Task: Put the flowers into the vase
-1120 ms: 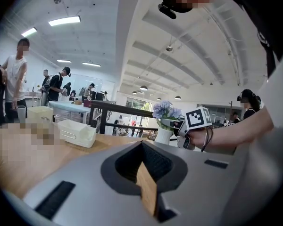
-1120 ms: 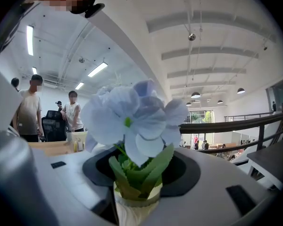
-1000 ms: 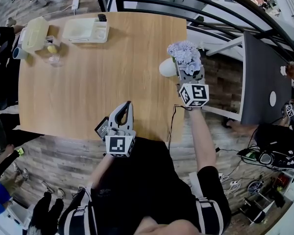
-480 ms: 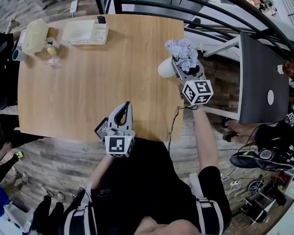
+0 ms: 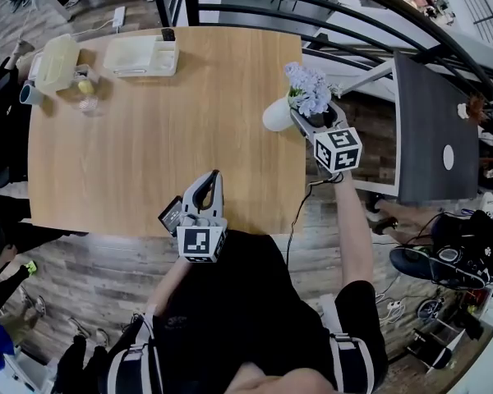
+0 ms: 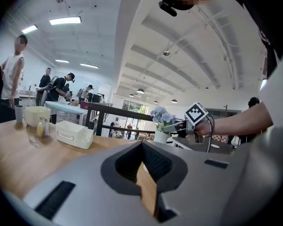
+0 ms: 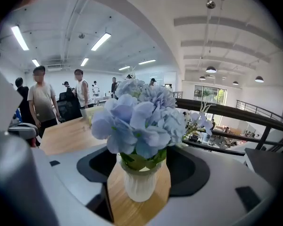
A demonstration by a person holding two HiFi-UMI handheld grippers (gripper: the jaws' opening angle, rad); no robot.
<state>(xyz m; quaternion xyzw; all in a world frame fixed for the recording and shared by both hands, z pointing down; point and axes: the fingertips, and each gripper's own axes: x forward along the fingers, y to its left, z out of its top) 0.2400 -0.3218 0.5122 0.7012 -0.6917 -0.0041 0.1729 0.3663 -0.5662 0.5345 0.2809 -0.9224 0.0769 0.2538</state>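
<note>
Overhead, a light wooden table [image 5: 164, 130] fills the middle of the scene, and a person stands at its near edge holding a gripper in each hand.

A small white ribbed vase [image 5: 276, 114] stands upright at the right edge of the table, toward the far right corner. The pale blue flowers [image 5: 308, 89], with green leaves beneath the blooms, already sit in it and rise above its mouth.

The right gripper [image 5: 308, 117] reaches in from beyond the right edge of the table and points slightly downward at the vase. Its jaws stand wide apart and have just been opening. In the right gripper view the vase stands between them with bare wood showing on either side, so the pads do not press on it and the gripper holds nothing.

The left gripper [image 5: 212, 180] hovers over the near edge of the table, well apart from the vase. Its jaws are drawn together at the tips, with only a thin sliver of table showing between them, and nothing is held.

A white tray [image 5: 142, 54] lies at the far edge of the table. A pale yellow container [image 5: 56, 57] and a clear glass [image 5: 89, 97] stand near the far left corner.
</note>
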